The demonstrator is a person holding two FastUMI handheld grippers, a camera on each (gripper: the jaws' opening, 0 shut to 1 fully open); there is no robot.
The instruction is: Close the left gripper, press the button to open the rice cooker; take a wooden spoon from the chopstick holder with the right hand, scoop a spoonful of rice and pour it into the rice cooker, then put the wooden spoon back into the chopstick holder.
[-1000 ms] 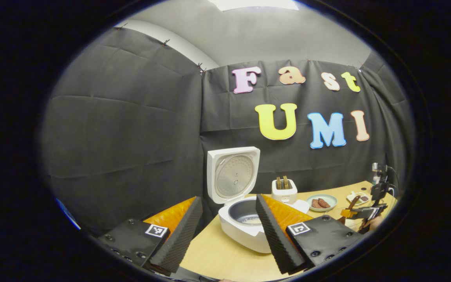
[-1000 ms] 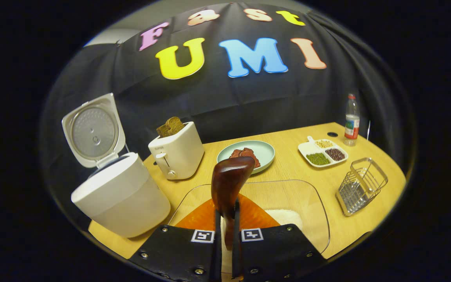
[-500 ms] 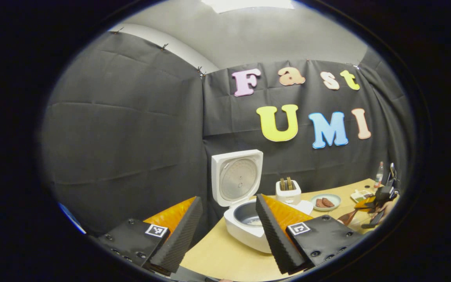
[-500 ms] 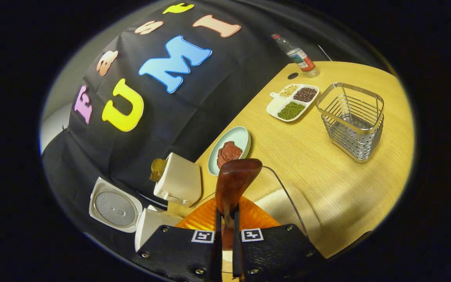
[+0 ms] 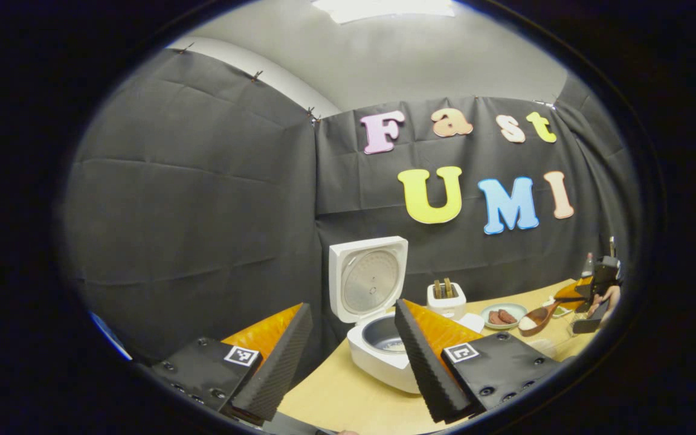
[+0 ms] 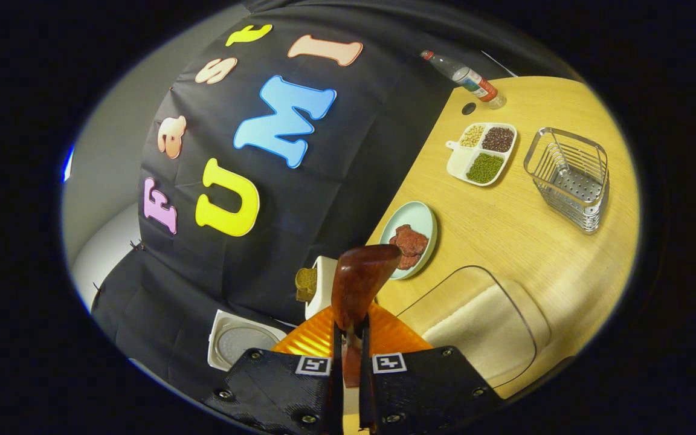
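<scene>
The white rice cooker (image 5: 378,353) stands open with its lid (image 5: 369,284) upright and a little rice in its pot. My left gripper (image 5: 353,307) hovers open in front of it, holding nothing. Far right, the right gripper (image 5: 592,290), held by a hand, carries the wooden spoon (image 5: 534,320) with white rice in its bowl. In the right gripper view my right gripper (image 6: 348,331) is shut on the wooden spoon (image 6: 360,281), rolled sideways above the clear rice container (image 6: 484,320). The wire chopstick holder (image 6: 568,178) stands at the far right.
A white toaster (image 5: 447,299) with bread stands right of the cooker. Behind the container are a pale plate of meat (image 6: 411,238), a divided dish of beans (image 6: 484,151) and a bottle (image 6: 466,75) near the table's far edge.
The right gripper has rolled to one side and risen from the rice container with the spoon, now carrying rice. The left gripper has barely drifted and stays open.
</scene>
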